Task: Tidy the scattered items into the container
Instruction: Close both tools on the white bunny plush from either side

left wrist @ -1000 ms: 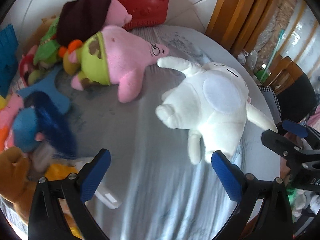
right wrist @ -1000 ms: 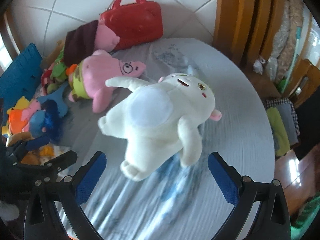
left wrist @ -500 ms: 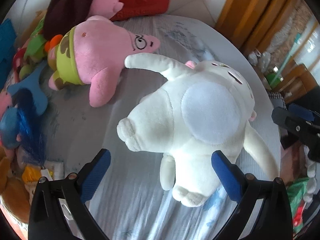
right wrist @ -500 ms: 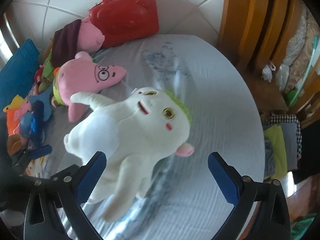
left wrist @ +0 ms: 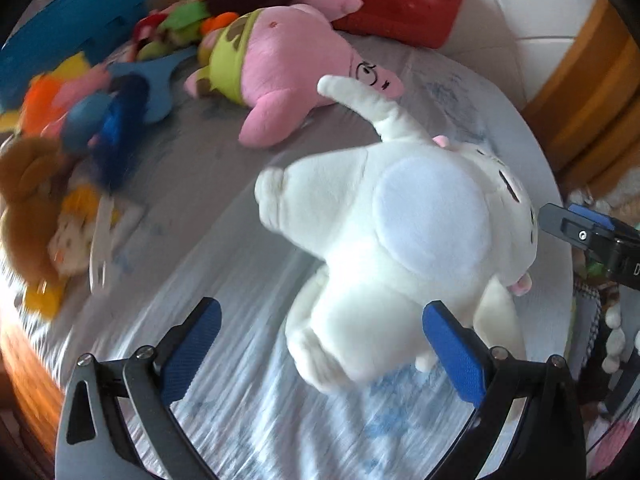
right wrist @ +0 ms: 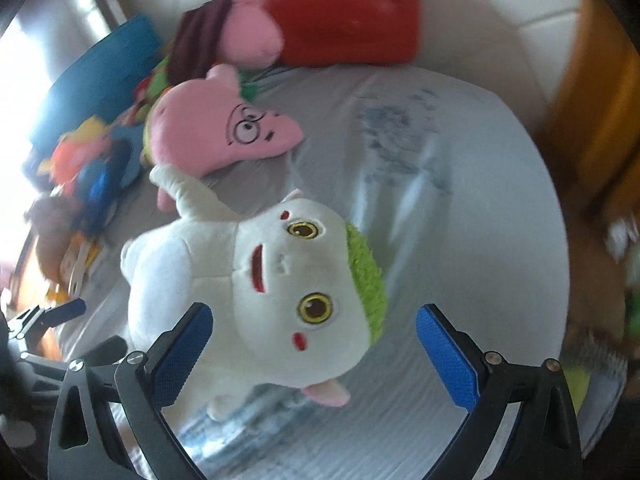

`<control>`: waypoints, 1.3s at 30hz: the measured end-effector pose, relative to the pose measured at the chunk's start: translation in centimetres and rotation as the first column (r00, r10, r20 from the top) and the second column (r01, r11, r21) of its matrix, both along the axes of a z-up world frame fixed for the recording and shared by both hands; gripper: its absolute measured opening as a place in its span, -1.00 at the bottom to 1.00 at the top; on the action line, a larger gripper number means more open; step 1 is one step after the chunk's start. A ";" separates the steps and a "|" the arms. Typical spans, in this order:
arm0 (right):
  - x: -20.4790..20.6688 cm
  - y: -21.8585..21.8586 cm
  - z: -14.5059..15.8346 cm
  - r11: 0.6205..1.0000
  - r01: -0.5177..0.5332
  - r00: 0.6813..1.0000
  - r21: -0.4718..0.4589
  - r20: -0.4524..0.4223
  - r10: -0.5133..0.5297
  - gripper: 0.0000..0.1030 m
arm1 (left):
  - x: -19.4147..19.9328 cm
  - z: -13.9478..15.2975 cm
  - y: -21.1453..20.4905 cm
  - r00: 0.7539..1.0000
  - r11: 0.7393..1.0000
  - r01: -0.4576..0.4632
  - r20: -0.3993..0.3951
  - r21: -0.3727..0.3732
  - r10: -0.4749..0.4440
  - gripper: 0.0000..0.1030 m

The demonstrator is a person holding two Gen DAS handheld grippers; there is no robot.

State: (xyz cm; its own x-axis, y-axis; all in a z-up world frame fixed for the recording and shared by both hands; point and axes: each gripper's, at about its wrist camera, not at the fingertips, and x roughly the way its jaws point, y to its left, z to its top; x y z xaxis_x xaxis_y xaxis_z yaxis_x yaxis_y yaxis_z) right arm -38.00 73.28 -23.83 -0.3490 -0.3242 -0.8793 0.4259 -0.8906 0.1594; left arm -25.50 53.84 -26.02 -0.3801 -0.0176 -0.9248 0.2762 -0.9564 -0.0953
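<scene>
My left tongs [left wrist: 320, 348] stand wide, blue pads apart, holding nothing; the white plush animal with a pale round belly patch [left wrist: 404, 248] lies on its back just ahead, its lower body between the pads, one foot partly hidden by my right-hand pad. My right tongs [right wrist: 312, 350] are wide too, straddling the plush's head, whose green tuft [right wrist: 366, 276] shows only from this side. Whether either pad touches it I cannot tell. It rests on the round table's grey-white cloth [right wrist: 460, 208]. Beyond lies a pink star-shaped plush with drawn glasses [right wrist: 216, 136], then a red plastic handbag [right wrist: 344, 24], its handle cut off. At far left, a blurred heap of small toys [left wrist: 84, 128] sits before a blue container [left wrist: 80, 28], only partly visible.
</scene>
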 end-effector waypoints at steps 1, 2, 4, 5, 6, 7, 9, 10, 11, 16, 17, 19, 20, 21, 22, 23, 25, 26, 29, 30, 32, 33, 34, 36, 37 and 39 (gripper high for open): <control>-0.2 0.4 -0.1 0.999 -0.033 0.999 -0.009 0.003 0.033 0.99 | 0.4 0.1 0.2 1.000 1.000 -0.021 0.002 0.000 0.021 0.99; -0.2 0.8 -0.2 0.998 -0.056 0.998 -0.020 0.007 0.056 0.99 | 0.9 0.1 0.5 0.999 0.999 -0.046 0.000 0.004 0.046 0.99; -0.7 1.8 -0.8 0.995 -0.089 0.996 -0.043 0.025 0.090 0.99 | 1.7 -0.1 0.8 0.995 0.995 -0.095 0.010 0.003 0.095 0.99; -0.8 2.1 -1.1 0.995 -0.093 0.995 -0.046 0.034 0.095 0.99 | 2.1 -0.1 0.9 0.993 0.994 -0.113 0.016 -0.002 0.113 0.99; -1.2 2.5 -1.5 0.994 -0.100 0.994 -0.051 0.043 0.102 0.99 | 2.3 -0.1 1.0 0.991 0.991 -0.130 0.017 -0.001 0.130 0.99; -1.6 2.8 -1.9 0.993 -0.101 0.993 -0.057 0.053 0.104 0.99 | 2.5 0.1 1.0 0.989 0.989 -0.146 0.012 0.008 0.146 0.99; -2.3 3.2 -2.3 0.991 -0.099 0.992 -0.086 0.072 0.105 0.99 | 2.7 0.5 0.9 0.986 0.986 -0.165 -0.001 0.014 0.165 0.99; -2.6 3.2 -2.3 0.990 -0.100 0.991 -0.101 0.077 0.108 0.99 | 2.5 0.7 0.9 0.985 0.985 -0.173 -0.007 0.006 0.173 1.00; -2.9 3.3 -2.4 0.988 -0.102 0.990 -0.115 0.081 0.111 0.99 | 2.2 0.8 0.9 0.984 0.984 -0.176 -0.012 0.000 0.176 1.00; -3.9 2.4 -2.6 0.983 -0.134 0.986 -0.126 0.083 0.145 0.99 | 0.5 0.5 1.0 0.982 0.982 -0.187 -0.016 0.015 0.187 1.00; -4.0 2.4 -2.7 0.982 -0.136 0.985 -0.129 0.088 0.148 0.99 | 0.2 0.3 1.0 0.983 0.982 -0.185 -0.011 0.025 0.185 1.00; -4.4 2.1 -2.9 0.980 -0.144 0.982 -0.136 0.099 0.158 0.99 | -0.4 -0.4 1.1 0.984 0.983 -0.179 0.004 0.042 0.179 1.00; -4.6 2.0 -3.0 0.980 -0.147 0.982 -0.136 0.102 0.161 0.99 | -0.6 -0.7 1.2 0.984 0.983 -0.176 0.010 0.047 0.176 1.00; -4.7 1.9 -3.1 0.980 -0.148 0.981 -0.136 0.105 0.163 0.99 | -0.8 -0.9 1.4 0.986 0.985 -0.168 0.019 0.051 0.167 1.00; -4.9 1.9 -3.2 0.979 -0.150 0.980 -0.137 0.109 0.166 0.99 | -0.8 -1.0 1.4 0.987 0.986 -0.160 0.019 0.053 0.159 1.00; -5.0 1.8 -3.2 0.978 -0.154 0.979 -0.138 0.112 0.170 0.99 | -0.8 -1.0 1.6 0.989 0.988 -0.146 0.015 0.053 0.145 1.00; -5.1 1.9 -3.4 0.977 -0.162 0.977 -0.137 0.116 0.178 0.99 | -0.3 -0.9 1.7 0.993 0.993 -0.117 0.015 0.031 0.117 1.00; -5.1 1.9 -3.4 0.977 -0.166 0.976 -0.135 0.119 0.182 0.99 | 0.1 -0.8 1.7 0.994 0.994 -0.105 0.014 0.010 0.104 1.00; -4.9 2.1 -3.8 0.976 -0.181 0.972 -0.121 0.131 0.196 0.99 | 1.0 -1.2 2.0 0.997 0.997 -0.077 0.016 -0.031 0.078 1.00; -4.7 2.1 -3.9 0.975 -0.184 0.970 -0.121 0.136 0.200 0.99 | 1.2 -1.4 2.1 0.997 0.997 -0.072 0.018 -0.040 0.073 1.00; -4.4 2.1 -4.2 0.972 -0.193 0.966 -0.133 0.146 0.212 0.99 | 1.5 -1.8 2.7 0.998 0.996 -0.053 0.023 -0.067 0.054 1.00; -4.2 2.1 -4.3 0.970 -0.199 0.965 -0.138 0.148 0.219 0.99 | 1.6 -1.9 3.0 0.999 0.996 -0.038 0.018 -0.082 0.040 1.00; -4.0 2.1 -4.3 0.969 -0.204 0.963 -0.140 0.147 0.225 0.99 | 1.7 -1.9 3.2 1.000 0.995 -0.027 0.011 -0.096 0.028 1.00; -3.6 2.2 -4.4 0.968 -0.212 0.962 -0.137 0.145 0.232 0.99 | 1.6 -2.3 3.6 1.000 0.993 -0.007 0.002 -0.122 0.007 1.00; -3.4 2.3 -4.5 0.968 -0.215 0.961 -0.131 0.145 0.233 0.99 | 1.4 -2.5 3.6 1.000 0.992 -0.006 0.001 -0.127 0.006 1.00; -3.2 2.6 -4.6 0.968 -0.219 0.961 -0.124 0.145 0.236 0.99 | 0.9 -2.8 3.3 1.000 0.991 -0.002 -0.017 -0.135 0.000 1.00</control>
